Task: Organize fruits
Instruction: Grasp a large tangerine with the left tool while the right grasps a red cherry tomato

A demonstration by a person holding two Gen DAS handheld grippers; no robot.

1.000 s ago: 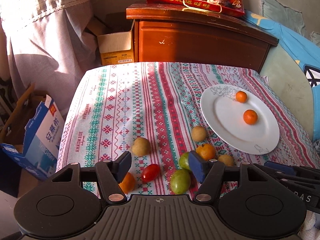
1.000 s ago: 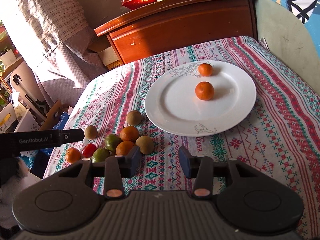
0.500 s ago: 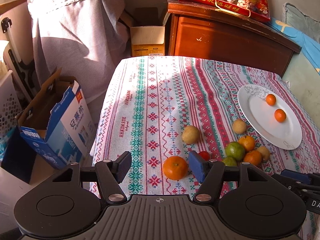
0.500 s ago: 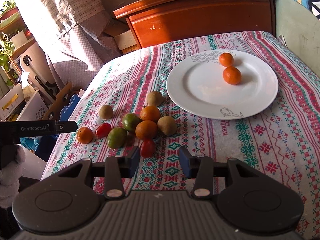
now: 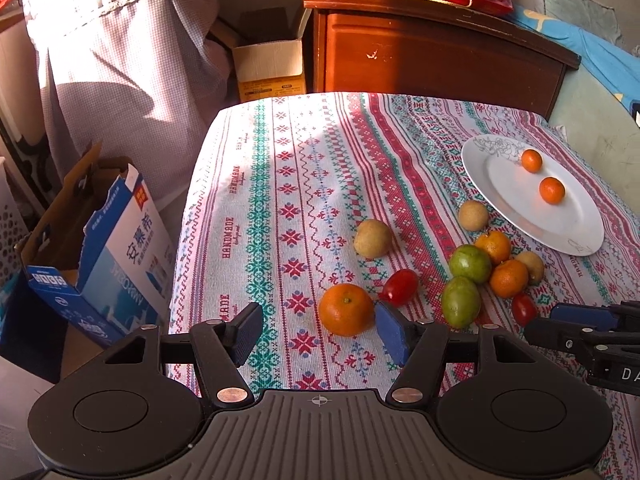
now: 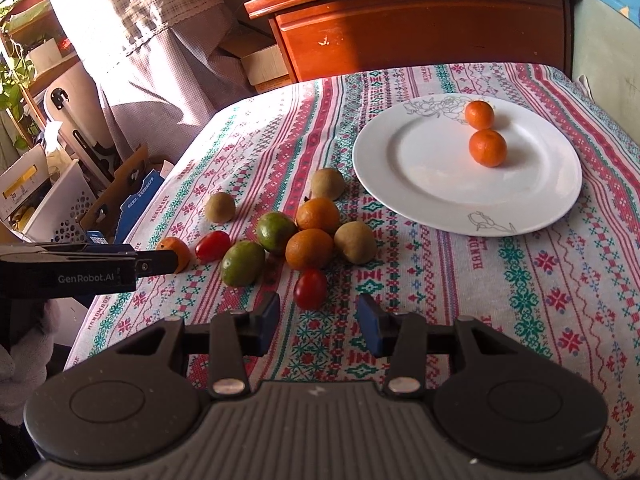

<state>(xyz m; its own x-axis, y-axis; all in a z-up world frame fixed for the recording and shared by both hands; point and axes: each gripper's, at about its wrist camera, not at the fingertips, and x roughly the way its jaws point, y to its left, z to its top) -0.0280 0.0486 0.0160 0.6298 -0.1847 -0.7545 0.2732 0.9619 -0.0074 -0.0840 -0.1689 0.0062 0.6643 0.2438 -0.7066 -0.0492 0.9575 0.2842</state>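
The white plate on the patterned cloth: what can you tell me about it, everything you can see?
The white plate is round, glossy and looks ceramic, with a raised rim bearing fine grey line drawings: a flower on the far side, a smaller sketch near the front edge. It lies flat on the striped tablecloth, to the right of the loose fruit. Two small oranges sit on its far part, close together. Neither gripper touches it. A brownish fruit rests just off its left edge.

Patterned-cloth table [image 5: 280, 200] with a white plate [image 6: 420, 176] and loose fruit: oranges, green fruits, tomatoes, brown fruits.
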